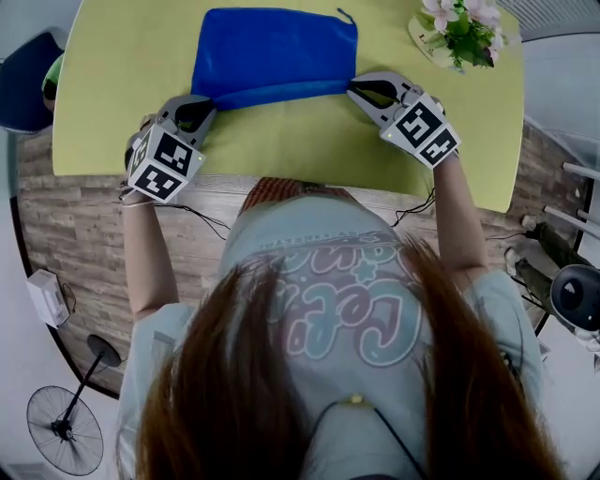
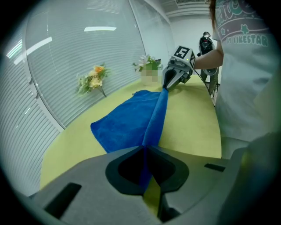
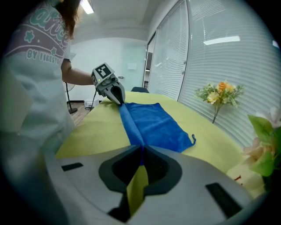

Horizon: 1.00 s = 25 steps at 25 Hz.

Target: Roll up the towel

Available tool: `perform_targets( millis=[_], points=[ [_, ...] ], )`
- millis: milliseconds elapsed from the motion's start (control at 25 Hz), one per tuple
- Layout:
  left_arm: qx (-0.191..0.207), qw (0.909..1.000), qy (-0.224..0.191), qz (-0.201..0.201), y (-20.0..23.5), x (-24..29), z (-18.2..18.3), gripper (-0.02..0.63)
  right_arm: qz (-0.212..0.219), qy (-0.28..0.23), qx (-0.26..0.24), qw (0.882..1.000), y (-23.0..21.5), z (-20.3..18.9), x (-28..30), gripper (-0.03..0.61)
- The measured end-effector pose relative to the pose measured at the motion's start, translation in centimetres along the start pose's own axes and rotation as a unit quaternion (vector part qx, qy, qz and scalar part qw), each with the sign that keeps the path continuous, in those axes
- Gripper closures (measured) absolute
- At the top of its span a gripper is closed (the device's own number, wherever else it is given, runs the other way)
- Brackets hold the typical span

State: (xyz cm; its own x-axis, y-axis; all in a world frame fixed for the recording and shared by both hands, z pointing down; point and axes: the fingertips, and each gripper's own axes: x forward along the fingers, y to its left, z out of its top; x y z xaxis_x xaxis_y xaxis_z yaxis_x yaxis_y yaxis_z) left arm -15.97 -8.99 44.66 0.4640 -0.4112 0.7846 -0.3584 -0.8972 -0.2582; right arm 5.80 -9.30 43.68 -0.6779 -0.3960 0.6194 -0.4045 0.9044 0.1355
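Note:
A blue towel (image 1: 274, 54) lies flat on the yellow-green table (image 1: 122, 56), its near edge lifted into a narrow fold between my two grippers. My left gripper (image 1: 212, 101) is shut on the towel's near left corner; in the left gripper view the blue cloth (image 2: 131, 121) runs from its jaws to the right gripper (image 2: 166, 87). My right gripper (image 1: 352, 89) is shut on the near right corner; in the right gripper view the fold of the towel (image 3: 151, 123) stretches to the left gripper (image 3: 118, 100).
A bunch of flowers (image 1: 459, 28) stands at the table's far right corner, and a second bunch (image 2: 93, 79) sits by the window blinds. A dark chair (image 1: 23, 80) is at the left. A fan (image 1: 64, 427) stands on the floor.

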Motion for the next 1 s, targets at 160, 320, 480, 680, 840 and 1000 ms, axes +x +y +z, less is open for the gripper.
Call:
perform_targets(
  millis=[160, 320, 480, 680, 840, 1000],
  points=[
    [0.002, 1.0000, -0.002, 0.002, 0.6, 0.1, 0.2, 0.586, -0.009, 0.000, 0.005, 1.000, -0.7, 0.2, 0.2, 0.552],
    [0.003, 1.0000, -0.004, 0.003, 1.2, 0.2, 0.3, 0.586, -0.014, 0.002, 0.006, 1.000, -1.2, 0.3, 0.5, 0.552],
    [0.006, 0.9999, -0.007, 0.004, 1.6, 0.5, 0.3, 0.586, -0.018, 0.003, 0.007, 1.000, -1.6, 0.4, 0.8, 0.552],
    [-0.001, 0.9999, -0.011, 0.001, 2.2, 0.6, 0.4, 0.586, -0.024, 0.005, 0.008, 1.000, -2.1, 0.5, 1.1, 0.552],
    [0.001, 0.9999, -0.011, 0.000, 2.6, 0.7, 0.5, 0.586, -0.028, 0.006, 0.009, 1.000, -2.4, 0.4, 1.3, 0.551],
    [0.006, 0.9999, -0.013, -0.001, 2.9, 0.8, 0.5, 0.586, -0.032, 0.009, 0.009, 0.999, -2.6, 0.4, 1.5, 0.549]
  ],
)
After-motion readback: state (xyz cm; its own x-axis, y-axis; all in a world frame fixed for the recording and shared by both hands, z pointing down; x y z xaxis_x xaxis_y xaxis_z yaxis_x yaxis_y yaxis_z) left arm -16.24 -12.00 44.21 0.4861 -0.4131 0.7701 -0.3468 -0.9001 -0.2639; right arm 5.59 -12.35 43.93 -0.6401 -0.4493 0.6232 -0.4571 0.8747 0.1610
